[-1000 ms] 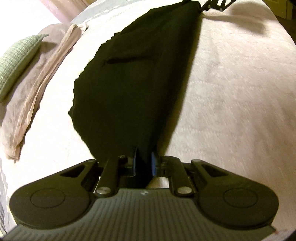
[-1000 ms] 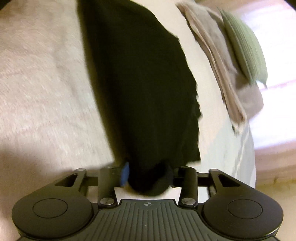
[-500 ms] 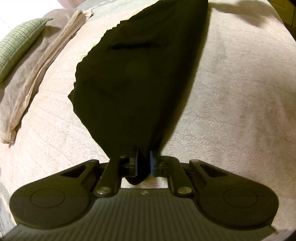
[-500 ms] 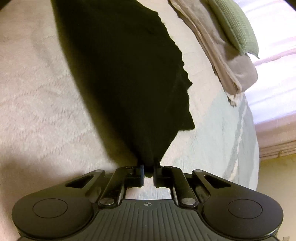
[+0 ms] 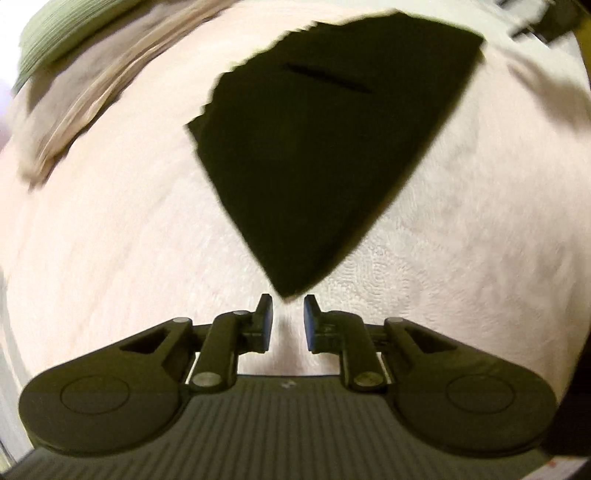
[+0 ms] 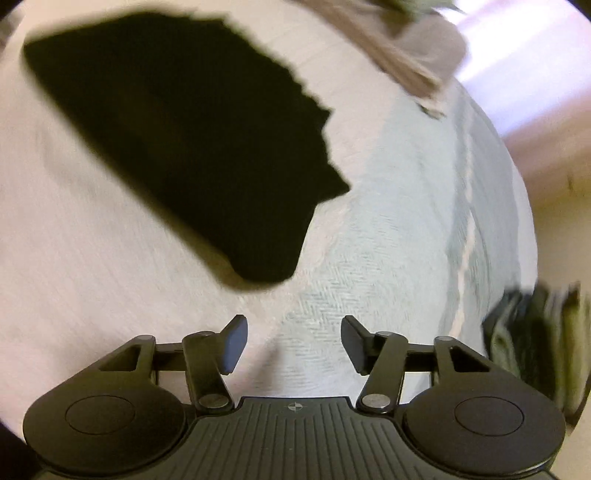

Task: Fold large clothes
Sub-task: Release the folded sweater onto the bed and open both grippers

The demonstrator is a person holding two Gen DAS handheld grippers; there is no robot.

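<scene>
A black garment point(image 5: 317, 147) lies spread flat on the pale quilted bed cover point(image 5: 110, 229). Its near corner points at my left gripper point(image 5: 287, 317), which is open just short of that corner with nothing between its fingers. In the right wrist view the same black garment point(image 6: 192, 133) lies ahead and to the left, its rounded end apart from my right gripper point(image 6: 293, 339), which stands wide open and holds nothing. The other gripper point(image 5: 535, 22) shows faintly at the far top right of the left wrist view.
A folded beige blanket point(image 5: 85, 96) and a green pillow point(image 5: 62, 33) lie at the far left of the bed. In the right wrist view a light blue-green cover point(image 6: 406, 229) drapes the bed's edge, with a dark blurred object point(image 6: 535, 339) at the right.
Both grippers have let go of the black garment and opened. The garment has dropped flat onto the bed, and both grippers have pulled back from it.
</scene>
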